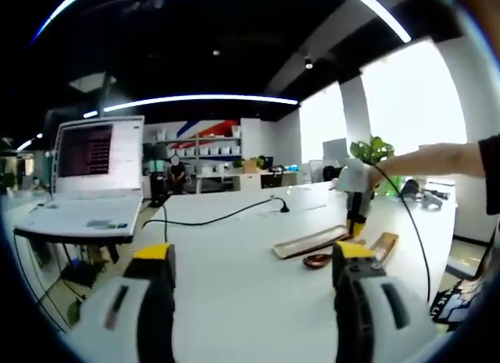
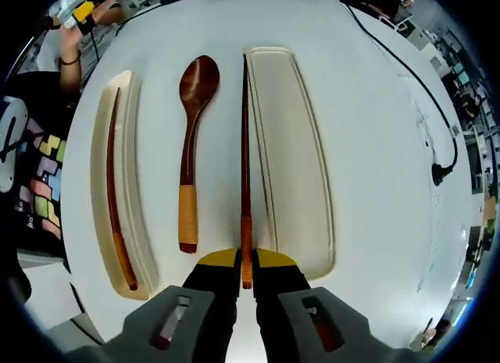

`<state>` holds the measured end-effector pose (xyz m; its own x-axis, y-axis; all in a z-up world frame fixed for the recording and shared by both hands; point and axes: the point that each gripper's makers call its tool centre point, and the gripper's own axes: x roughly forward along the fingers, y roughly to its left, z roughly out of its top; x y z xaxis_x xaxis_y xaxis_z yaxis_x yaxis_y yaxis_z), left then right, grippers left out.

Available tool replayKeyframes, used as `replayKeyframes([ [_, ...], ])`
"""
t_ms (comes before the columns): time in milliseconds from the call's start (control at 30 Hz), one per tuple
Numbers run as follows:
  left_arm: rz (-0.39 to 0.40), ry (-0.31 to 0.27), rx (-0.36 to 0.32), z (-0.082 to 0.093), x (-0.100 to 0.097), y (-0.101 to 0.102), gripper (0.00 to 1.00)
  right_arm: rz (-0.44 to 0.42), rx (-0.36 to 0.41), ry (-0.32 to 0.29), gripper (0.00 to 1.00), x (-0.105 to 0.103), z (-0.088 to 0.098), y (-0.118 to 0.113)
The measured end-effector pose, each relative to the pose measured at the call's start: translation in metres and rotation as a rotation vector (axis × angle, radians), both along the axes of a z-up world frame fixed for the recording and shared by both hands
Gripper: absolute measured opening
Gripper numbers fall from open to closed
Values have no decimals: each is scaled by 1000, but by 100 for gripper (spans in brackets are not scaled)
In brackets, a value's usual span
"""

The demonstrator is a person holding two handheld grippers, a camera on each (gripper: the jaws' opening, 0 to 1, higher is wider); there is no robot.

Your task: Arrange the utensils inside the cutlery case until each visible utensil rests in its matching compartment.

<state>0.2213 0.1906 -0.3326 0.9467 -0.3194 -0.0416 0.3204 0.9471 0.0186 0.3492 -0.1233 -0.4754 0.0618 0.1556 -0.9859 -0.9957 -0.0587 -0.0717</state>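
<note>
Now right tongs pinch one chopstick

On the white bench, the brown wooden spoon lies between the shallow cream tray holding one dark chopstick and the long cream lid, another chopstick alongside that lid's edge.
</note>
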Motion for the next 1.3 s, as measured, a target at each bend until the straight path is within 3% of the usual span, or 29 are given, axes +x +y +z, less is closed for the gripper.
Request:
replayKeyframes([
  [67,4,-5,-2,1,0,1,87,-112,15,19,2,-3,-1,-2],
  [133,7,-8,-7,3,0,1,87,-88,21,23,2,-1,0,-3],
  [167,7,-9,-8,3,0,1,87,-127,28,30,2,0,0,-2],
  [533,17,-1,-8,2,0,7,86,-114,73,16,3,-3,1,0],
  [700,30,5,-13,1,1,11,86,-116,78,-30,3,0,16,5],
  [1067,25,11,-7,0,1,9,86,-131,101,-70,2,-12,37,10],
  [1300,-4,24,32,-7,6,-3,86,-136,108,-62,2,-18,42,9],
])
